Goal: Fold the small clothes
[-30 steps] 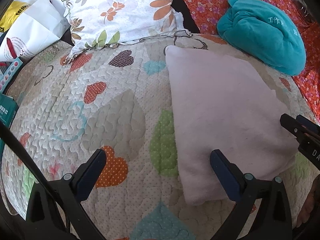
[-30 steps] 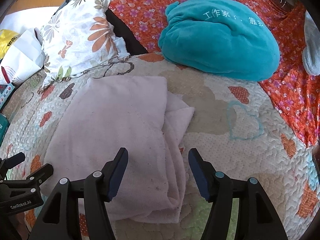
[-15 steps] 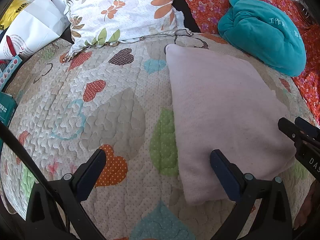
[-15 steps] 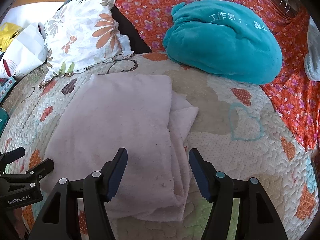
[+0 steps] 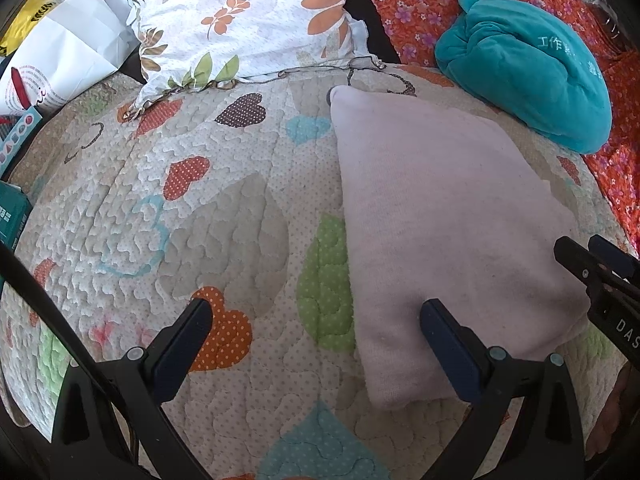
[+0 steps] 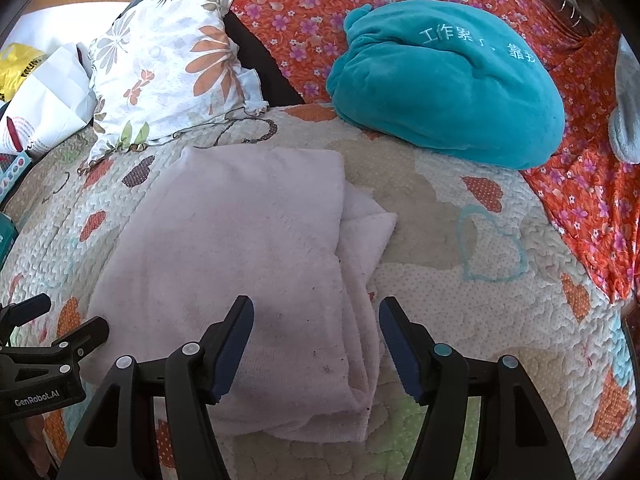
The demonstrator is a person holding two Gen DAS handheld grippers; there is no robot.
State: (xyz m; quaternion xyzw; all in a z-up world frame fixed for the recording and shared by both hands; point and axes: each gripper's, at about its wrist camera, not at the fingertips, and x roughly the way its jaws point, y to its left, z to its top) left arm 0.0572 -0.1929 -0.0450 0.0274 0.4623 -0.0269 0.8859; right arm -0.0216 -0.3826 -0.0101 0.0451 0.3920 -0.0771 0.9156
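A pale pink cloth [image 5: 440, 208] lies folded flat on the heart-patterned quilt [image 5: 200, 208]; in the right wrist view the cloth [image 6: 240, 248] shows a lower layer sticking out at its right edge. My left gripper [image 5: 316, 336] is open and empty, its right finger over the cloth's near left corner. My right gripper [image 6: 316, 336] is open and empty, hovering over the cloth's near right edge. Each gripper shows in the other's view, the right one [image 5: 592, 264] at the cloth's right side, the left one [image 6: 52, 324] at its left side.
A floral pillow [image 5: 240, 20] and a white paper bag [image 5: 60, 64] lie at the back left. A teal plush bundle [image 6: 440, 88] rests on an orange flowered blanket [image 6: 580, 184] at the back right. Boxes [image 5: 12, 208] sit at the left edge.
Both grippers have drawn back slightly toward me and stay open. The cloth has not moved.
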